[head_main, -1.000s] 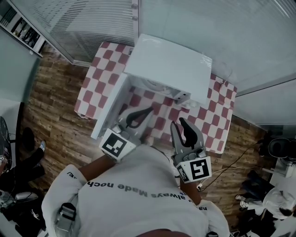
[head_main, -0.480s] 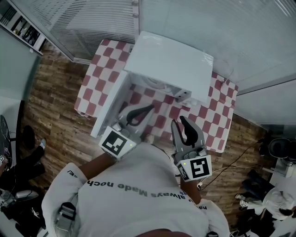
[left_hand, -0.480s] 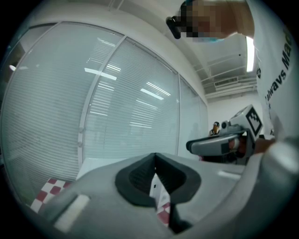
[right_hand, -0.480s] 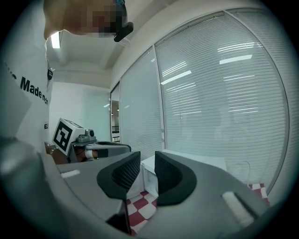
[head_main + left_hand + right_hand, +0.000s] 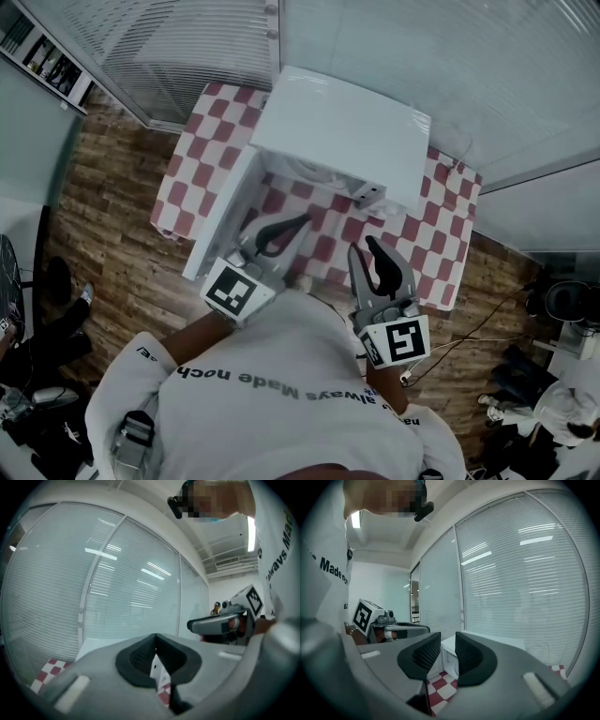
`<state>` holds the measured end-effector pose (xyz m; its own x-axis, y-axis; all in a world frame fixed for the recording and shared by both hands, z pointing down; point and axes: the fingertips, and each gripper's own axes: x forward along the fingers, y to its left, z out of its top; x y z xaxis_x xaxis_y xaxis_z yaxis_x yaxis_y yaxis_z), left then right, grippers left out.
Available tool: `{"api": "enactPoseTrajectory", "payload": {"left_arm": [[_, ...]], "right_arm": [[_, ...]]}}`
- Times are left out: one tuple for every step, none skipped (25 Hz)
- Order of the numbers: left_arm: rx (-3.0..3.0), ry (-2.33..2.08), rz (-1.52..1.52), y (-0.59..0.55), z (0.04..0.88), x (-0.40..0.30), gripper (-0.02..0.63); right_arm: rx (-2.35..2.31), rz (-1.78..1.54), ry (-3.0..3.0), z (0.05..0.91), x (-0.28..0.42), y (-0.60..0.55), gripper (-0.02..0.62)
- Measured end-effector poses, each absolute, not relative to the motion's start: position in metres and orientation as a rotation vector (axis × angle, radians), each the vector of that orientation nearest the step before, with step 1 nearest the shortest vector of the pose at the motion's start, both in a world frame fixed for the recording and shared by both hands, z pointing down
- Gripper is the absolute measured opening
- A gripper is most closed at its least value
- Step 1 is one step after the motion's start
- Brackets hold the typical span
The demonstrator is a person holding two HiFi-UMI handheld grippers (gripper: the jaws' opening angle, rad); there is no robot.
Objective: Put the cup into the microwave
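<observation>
The white microwave (image 5: 342, 122) stands on a red-and-white checked table (image 5: 202, 141) with its door (image 5: 220, 220) swung open to the left. A pale rounded shape (image 5: 305, 171) shows in the cavity mouth; I cannot tell whether it is the cup. My left gripper (image 5: 305, 221) hangs level in front of the opening, its tips touching and nothing between them. My right gripper (image 5: 359, 246) is beside it to the right, over the table's front part, jaws shut and empty. In the right gripper view the microwave (image 5: 487, 639) lies just beyond the pads.
Glass walls with blinds (image 5: 187, 47) run behind the table. Wooden floor (image 5: 103, 216) surrounds it, and a cable (image 5: 469, 328) trails at the right. Someone's legs (image 5: 56, 319) are at the left edge, and another person (image 5: 562, 403) is at the lower right.
</observation>
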<state>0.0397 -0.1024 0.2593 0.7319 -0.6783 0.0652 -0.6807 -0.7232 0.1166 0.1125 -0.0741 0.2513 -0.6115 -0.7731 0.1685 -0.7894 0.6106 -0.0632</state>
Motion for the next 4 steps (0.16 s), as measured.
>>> {"api": "enactPoseTrajectory", "payload": {"left_arm": [[2.796,-1.103,0.022,-0.102,0.2596,0.0402,0.004],[2.796,-1.102,0.021,-0.1014,0.26,0.0406,0.005],[2.798,-1.102,0.023,-0.1008,0.2603,0.0409,0.005],[2.801,-1.102,0.025,-0.1001,0.2606,0.0412,0.005]], "right_arm": [[1.319,0.199,-2.706,0.2516,0.1126,-0.0738,0.098],[1.319,0.199,-2.706,0.2519,0.1127,-0.0734,0.098],[1.319,0.199,-2.705,0.2523,0.1129,-0.0728,0.098],[1.319,0.199,-2.704,0.2526,0.1132,-0.0722,0.098]]}}
